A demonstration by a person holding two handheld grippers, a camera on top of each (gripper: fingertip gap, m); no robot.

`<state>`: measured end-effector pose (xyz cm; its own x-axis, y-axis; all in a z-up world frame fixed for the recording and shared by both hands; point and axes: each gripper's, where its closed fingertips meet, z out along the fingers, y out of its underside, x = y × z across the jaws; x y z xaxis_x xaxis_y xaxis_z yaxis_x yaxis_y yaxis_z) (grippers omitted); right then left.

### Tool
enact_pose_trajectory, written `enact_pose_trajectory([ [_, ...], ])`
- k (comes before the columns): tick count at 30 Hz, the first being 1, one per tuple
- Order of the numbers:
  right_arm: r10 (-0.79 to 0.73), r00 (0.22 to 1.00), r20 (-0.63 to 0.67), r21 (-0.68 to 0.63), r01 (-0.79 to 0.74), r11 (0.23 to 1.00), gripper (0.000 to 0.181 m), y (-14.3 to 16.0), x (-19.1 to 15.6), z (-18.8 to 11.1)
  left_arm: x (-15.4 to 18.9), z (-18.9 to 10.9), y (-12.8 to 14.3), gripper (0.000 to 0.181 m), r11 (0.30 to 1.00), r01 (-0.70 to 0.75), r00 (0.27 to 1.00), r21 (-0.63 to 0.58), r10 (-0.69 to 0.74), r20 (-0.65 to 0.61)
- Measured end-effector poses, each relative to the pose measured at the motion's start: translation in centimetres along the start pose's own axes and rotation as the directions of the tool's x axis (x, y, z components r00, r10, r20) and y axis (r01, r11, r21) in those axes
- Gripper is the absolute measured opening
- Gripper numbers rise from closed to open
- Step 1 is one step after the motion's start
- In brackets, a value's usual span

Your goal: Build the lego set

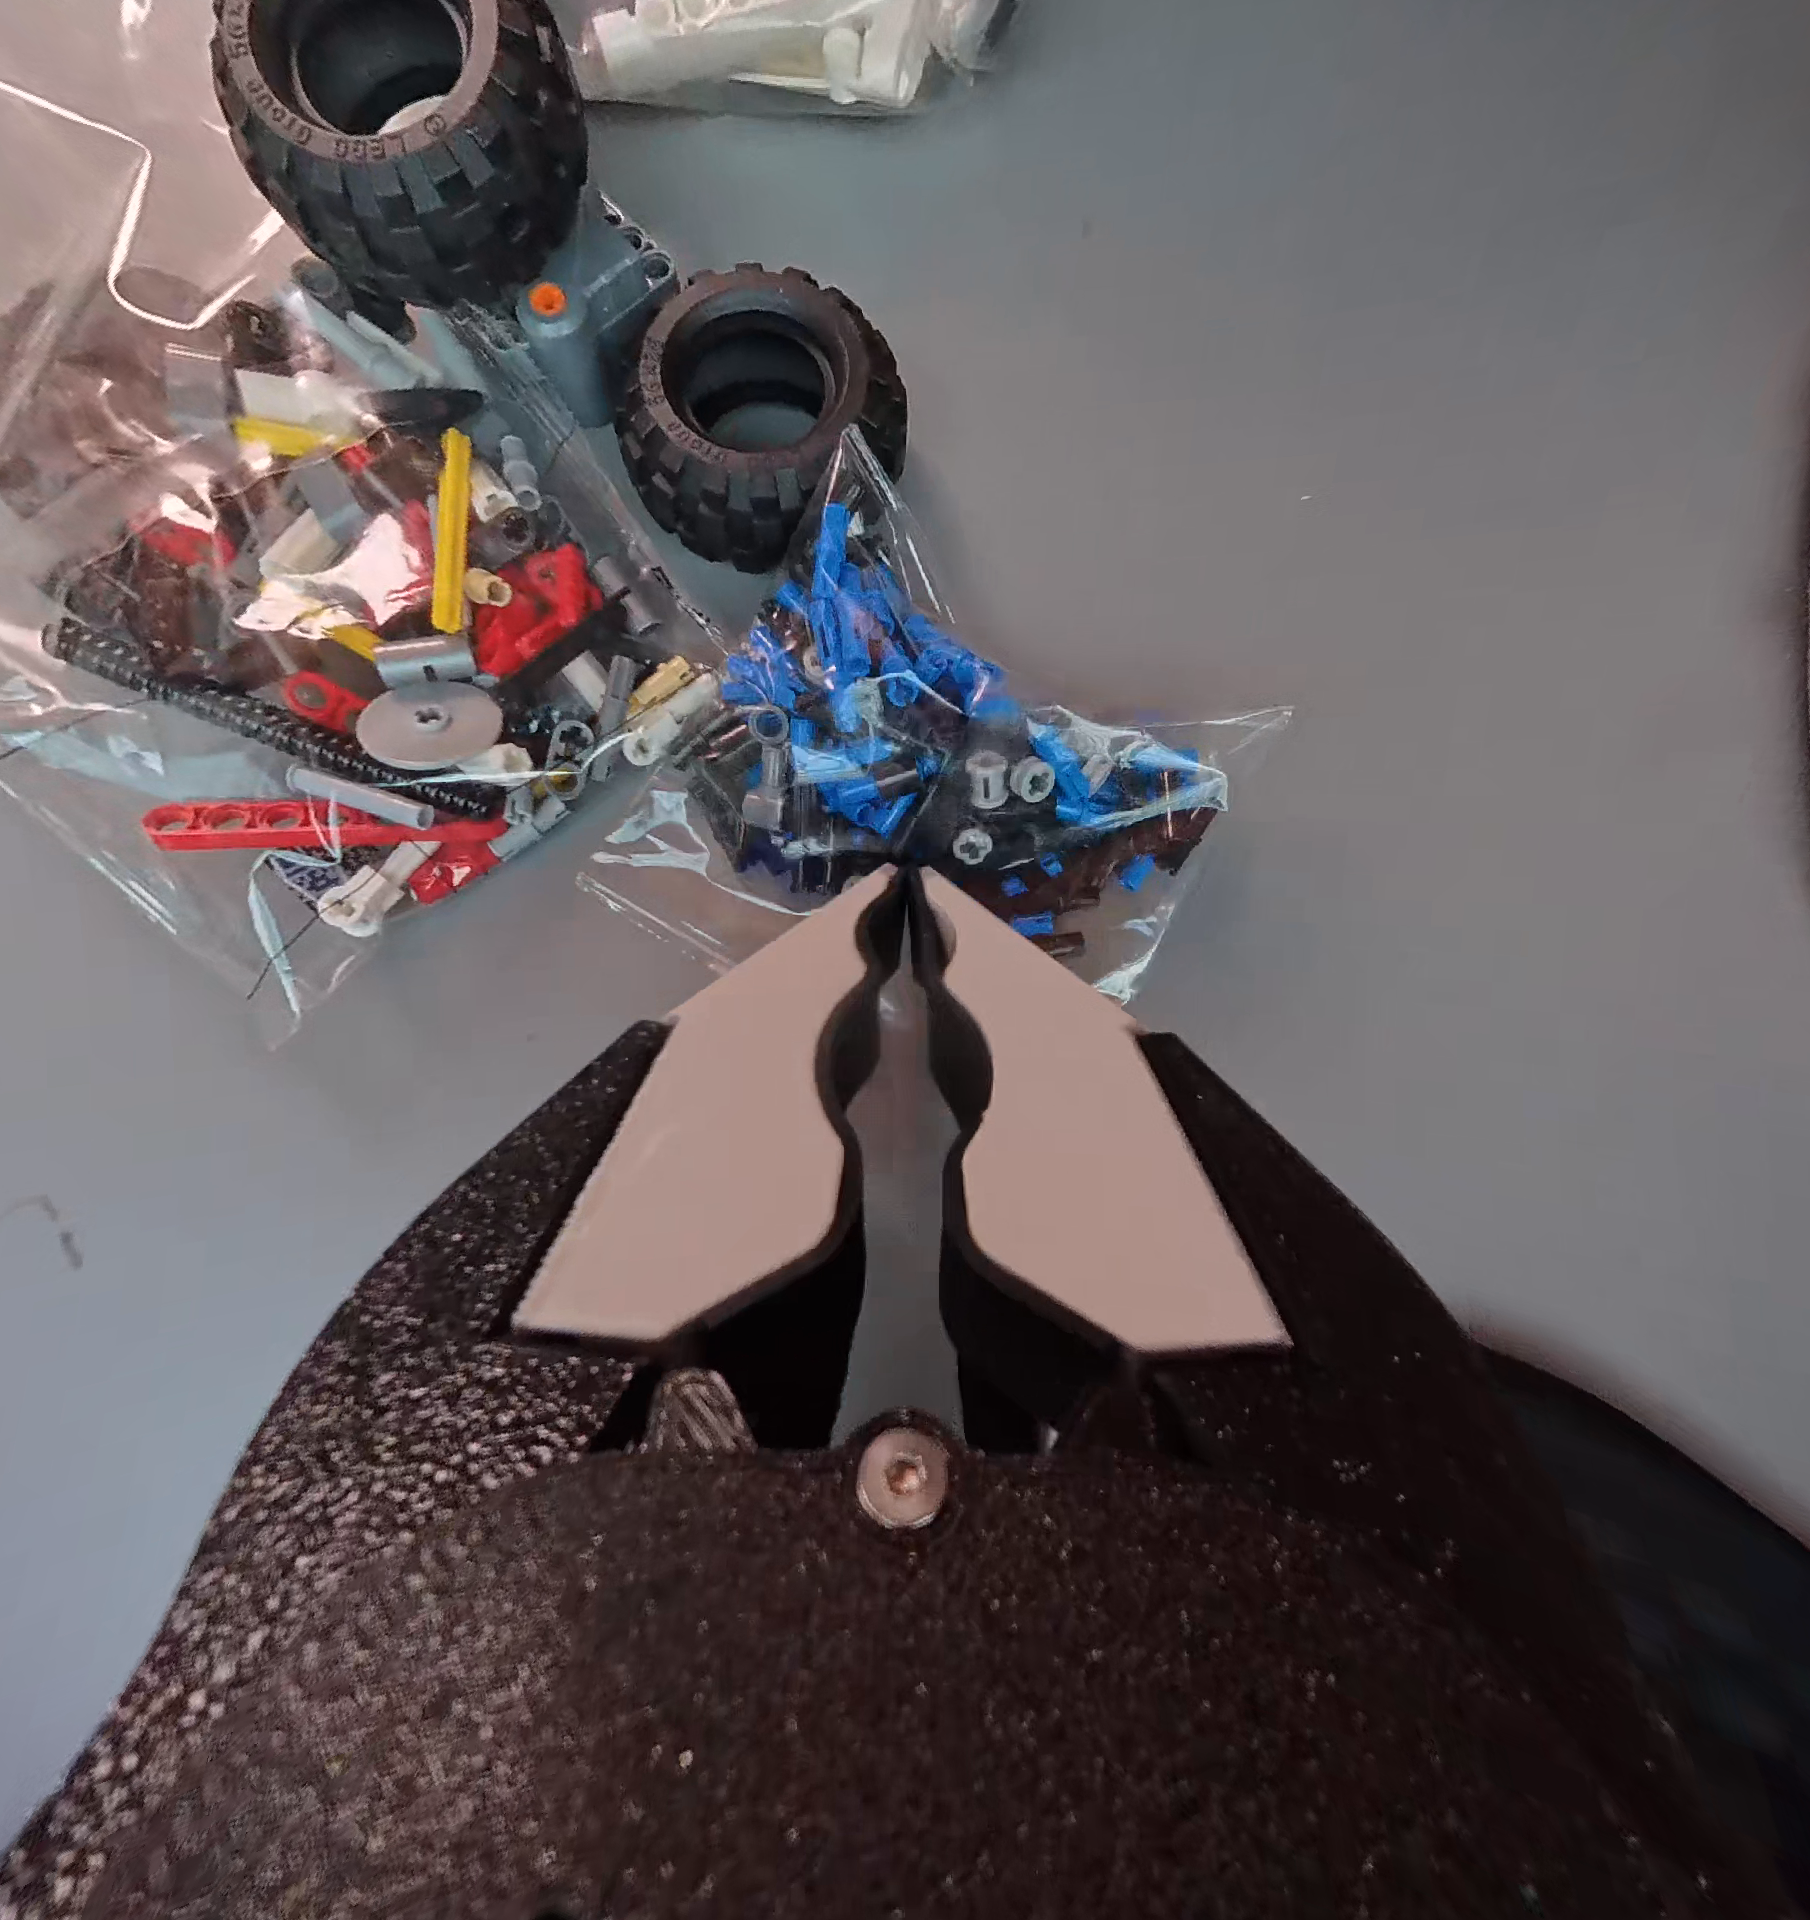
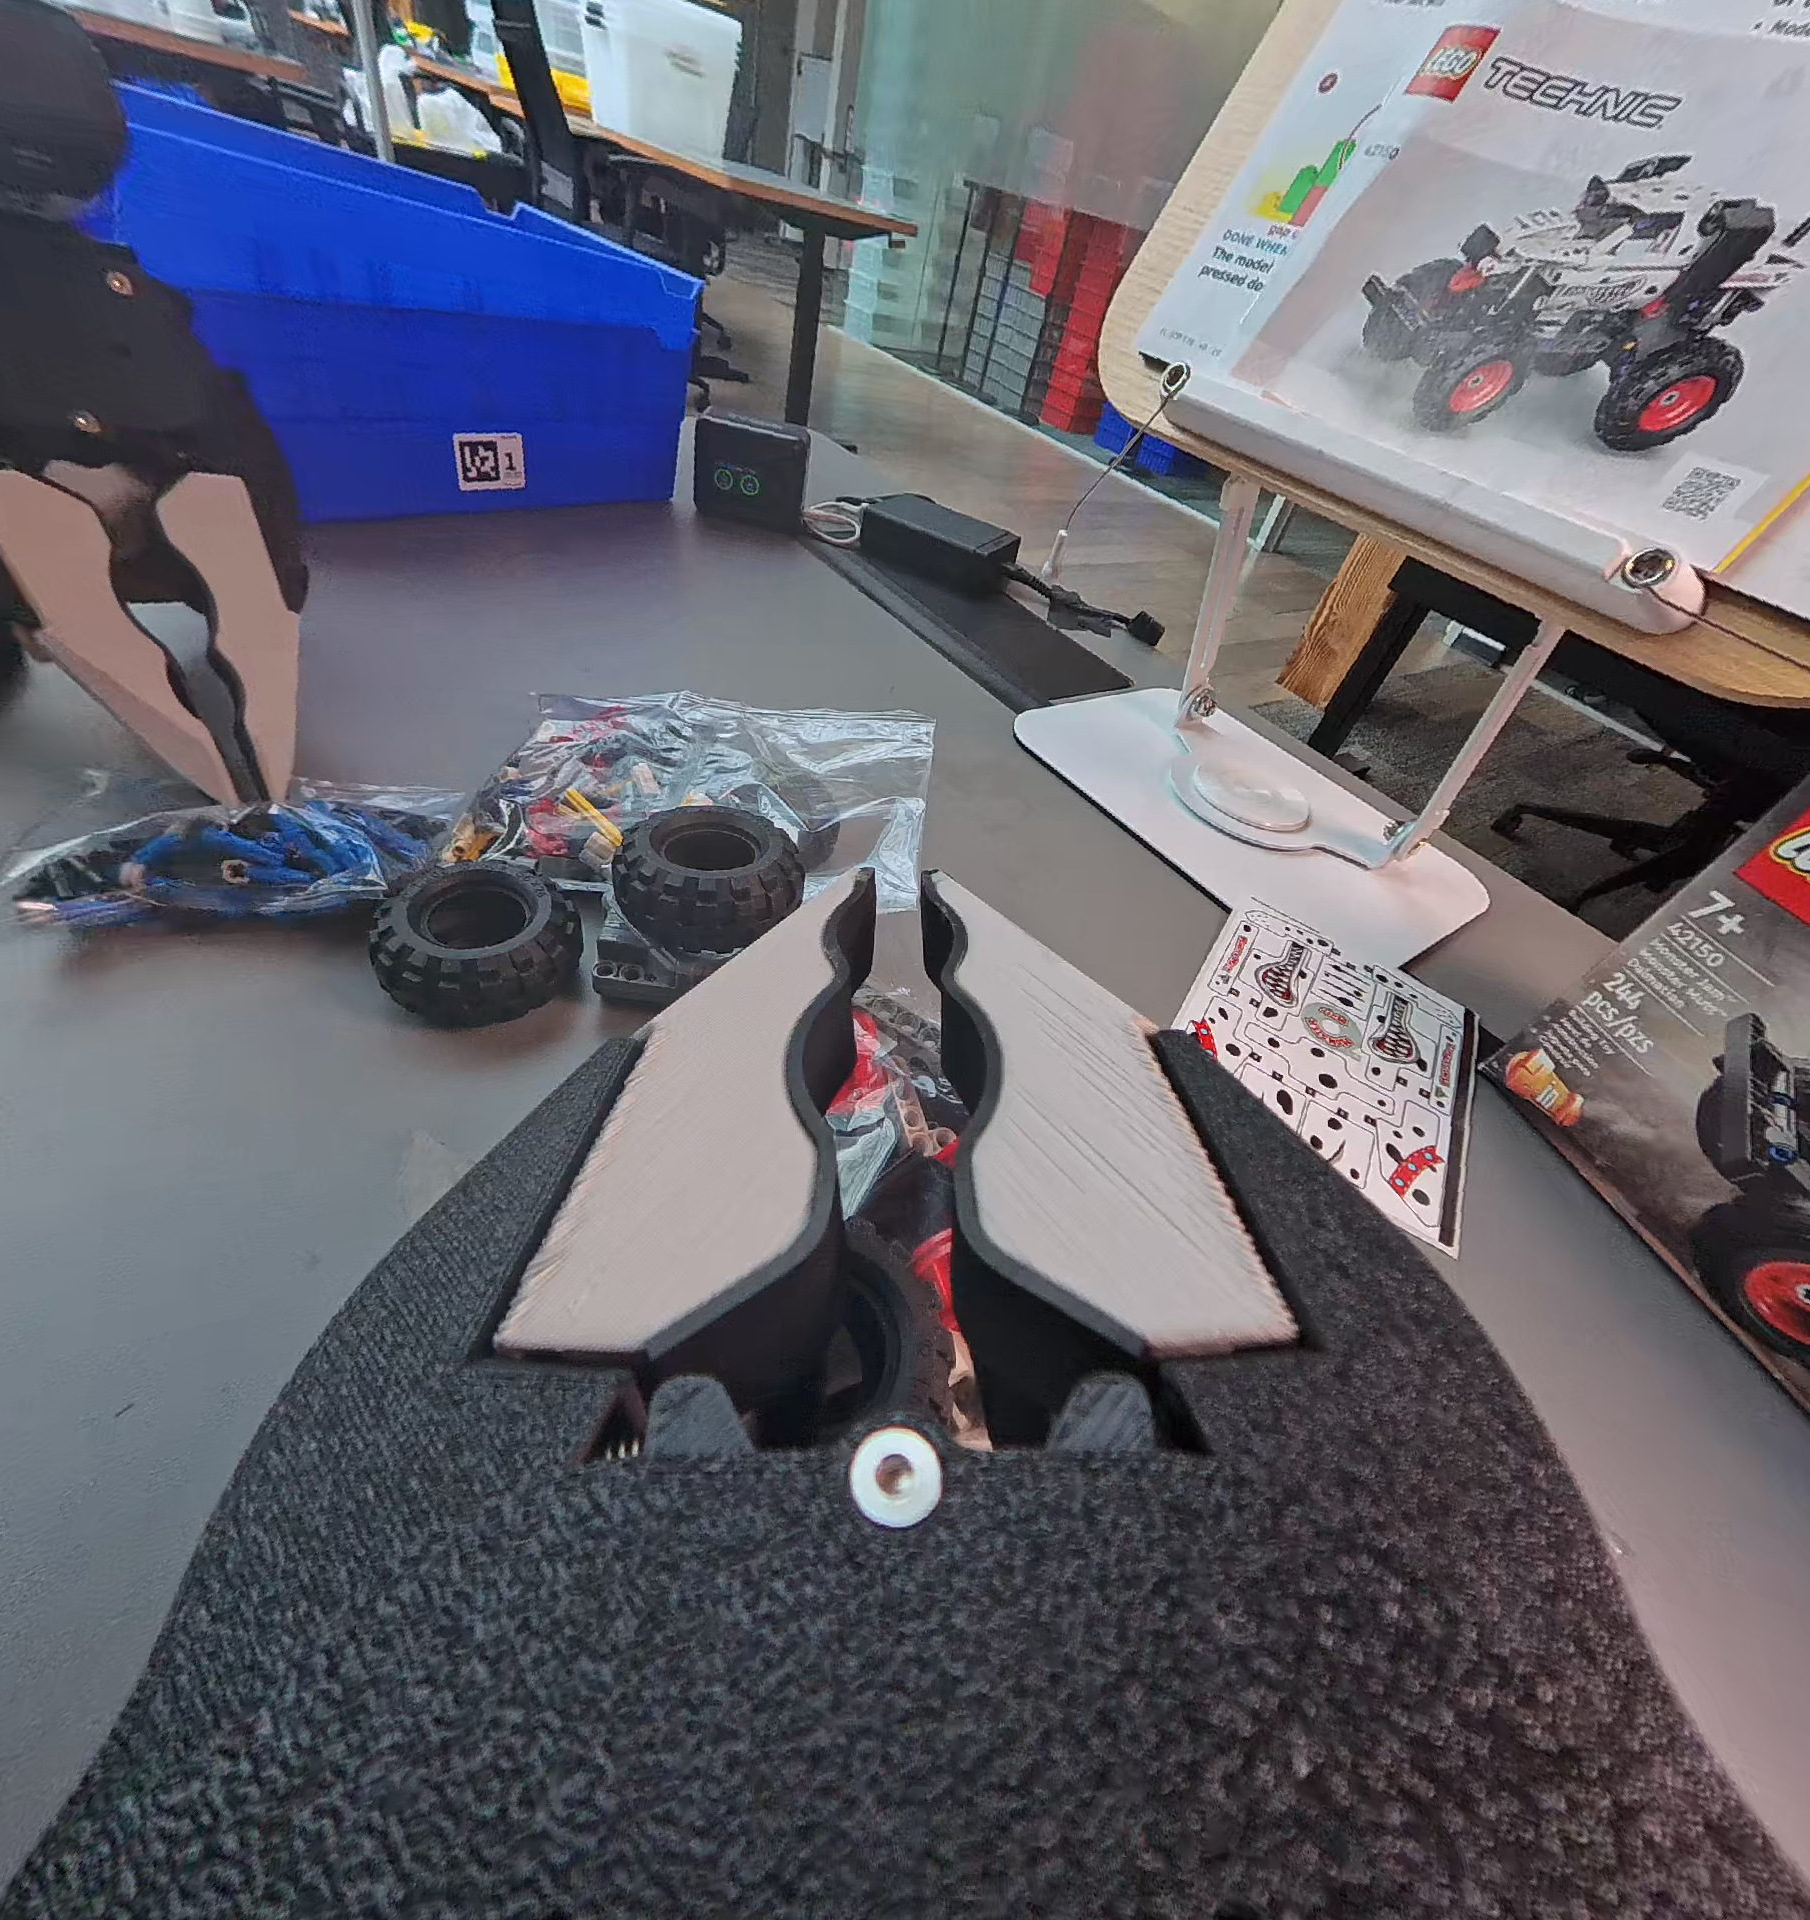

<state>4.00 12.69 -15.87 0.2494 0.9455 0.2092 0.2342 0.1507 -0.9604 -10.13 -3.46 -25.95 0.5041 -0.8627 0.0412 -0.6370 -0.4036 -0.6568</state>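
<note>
Left gripper (image 1: pixel 906 883): fingers pinching the bag of blue pins (image 1: pixel 942 748).
Right gripper (image 2: pixel 896 894): fingers slightly spread, empty.
Beyond tips: two tyres (image 2: pixel 475 940), mixed parts bag (image 2: pixel 735 758).

Black knobby tyres (image 1: pixel 766 416); blue, possibly dark-brown pins (image 1: pixel 942 727); spotted sticker sheet (image 2: pixel 1332 1070).

Right tongs (image 2: pixel 896 894) slightly parted above bagged parts; left tongs (image 2: pixel 257 790) tips pinched on blue-pin bag (image 2: pixel 205 857); two loose tyres (image 2: pixel 475 940) on table (image 2: pixel 153 1143).
</note>
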Motion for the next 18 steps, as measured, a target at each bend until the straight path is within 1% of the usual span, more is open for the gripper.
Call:
enact_pose_trajectory([
  [4,-0.013,1.000,0.011,-0.011,0.014,1.000,0.009,0.1,-0.5,0.2,0.5,-0.2,0.0,0.000,1.000,-0.020,1.000,0.005,0.021,-0.021],
  [6,-0.036,0.999,0.030,-0.017,0.036,0.999,0.009,0.0,-1.3,0.4,0.3,-0.8,-0.4,0.000,0.999,-0.004,1.000,0.034,0.005,-0.022],
  [7,-0.052,0.998,0.039,-0.020,0.053,0.998,0.009,-0.1,-1.6,0.5,0.1,-1.3,-0.6,0.006,0.998,0.022,0.999,0.061,-0.021,-0.026],
  [8,-0.069,0.997,0.046,-0.023,0.070,0.997,0.009,-0.1,-2.0,0.6,-0.2,-1.8,-0.7,0.025,0.995,0.060,0.998,0.082,-0.058,-0.035],
  [10,-0.086,0.995,0.050,-0.025,0.088,0.996,0.009,-0.1,-2.2,0.6,-0.4,-2.2,-0.2,0.052,0.987,0.141,0.989,0.076,-0.136,-0.061],
  [12,-0.077,0.996,0.047,-0.022,0.078,0.997,0.009,-0.2,-2.1,0.6,0.5,-2.1,0.2,0.079,0.988,0.144,0.986,0.056,-0.138,-0.094],
  [13,-0.068,0.997,0.046,-0.017,0.069,0.997,0.009,-0.3,-2.0,0.5,1.2,-1.8,0.0,0.082,0.993,0.110,0.990,0.052,-0.104,-0.099],
  [15,-0.053,0.998,0.042,-0.009,0.053,0.999,0.009,-0.5,-1.8,0.4,2.8,-1.2,-0.8,0.083,0.999,0.017,0.996,0.051,-0.012,-0.094],
  [18,-0.049,0.998,0.029,-0.005,0.050,0.999,0.009,-0.7,-1.6,0.3,3.7,0.0,-0.6,0.073,0.994,-0.112,0.994,0.000,0.112,0.008],
])
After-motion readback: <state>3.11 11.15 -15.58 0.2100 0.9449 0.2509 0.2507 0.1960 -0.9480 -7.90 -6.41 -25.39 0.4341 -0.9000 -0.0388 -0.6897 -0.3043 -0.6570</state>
